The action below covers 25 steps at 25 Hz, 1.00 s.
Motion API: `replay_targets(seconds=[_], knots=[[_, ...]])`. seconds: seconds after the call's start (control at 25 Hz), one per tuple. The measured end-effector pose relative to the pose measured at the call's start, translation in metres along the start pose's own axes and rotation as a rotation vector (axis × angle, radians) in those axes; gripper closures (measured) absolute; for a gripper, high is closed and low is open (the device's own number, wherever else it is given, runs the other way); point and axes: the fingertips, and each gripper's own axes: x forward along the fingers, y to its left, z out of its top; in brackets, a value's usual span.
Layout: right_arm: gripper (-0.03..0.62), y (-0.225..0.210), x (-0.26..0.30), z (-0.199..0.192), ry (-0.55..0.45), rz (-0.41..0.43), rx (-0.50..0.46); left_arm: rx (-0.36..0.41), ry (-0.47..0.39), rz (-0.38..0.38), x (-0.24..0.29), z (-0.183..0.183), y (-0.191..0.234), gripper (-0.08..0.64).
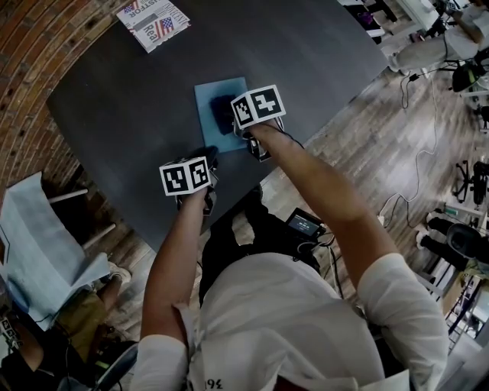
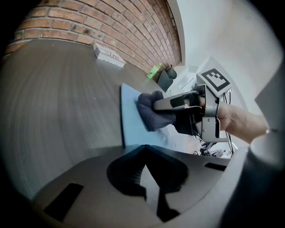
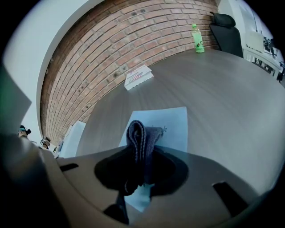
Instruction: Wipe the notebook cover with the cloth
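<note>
A light blue notebook (image 1: 208, 98) lies flat on the dark table (image 1: 122, 107). My right gripper (image 1: 233, 122) is shut on a folded dark cloth (image 1: 224, 111) and holds it down on the cover. In the right gripper view the cloth (image 3: 141, 136) stands between the jaws over the notebook (image 3: 173, 122). The left gripper view shows the cloth (image 2: 151, 116), the right gripper (image 2: 156, 107) and the notebook (image 2: 131, 120) from the side. My left gripper (image 1: 205, 157) is shut and empty, with its tip (image 2: 144, 149) at the notebook's near edge. Whether it touches the notebook is unclear.
A printed magazine (image 1: 153, 23) lies at the table's far left corner. A green bottle (image 3: 197, 38) stands at the far edge beside a black chair (image 3: 227, 26). The table's near edge (image 1: 229, 206) is close to my body. A seated person (image 1: 46, 260) is at the left.
</note>
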Motion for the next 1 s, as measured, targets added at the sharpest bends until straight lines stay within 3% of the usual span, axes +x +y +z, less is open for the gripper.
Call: replay_targets(seconds=[1.0], knots=[[0.485,-0.070,-0.050,-0.009,-0.038,-0.165,0.002,0.021,-0.011,0.028,-0.001,0.001,0.000,0.552]])
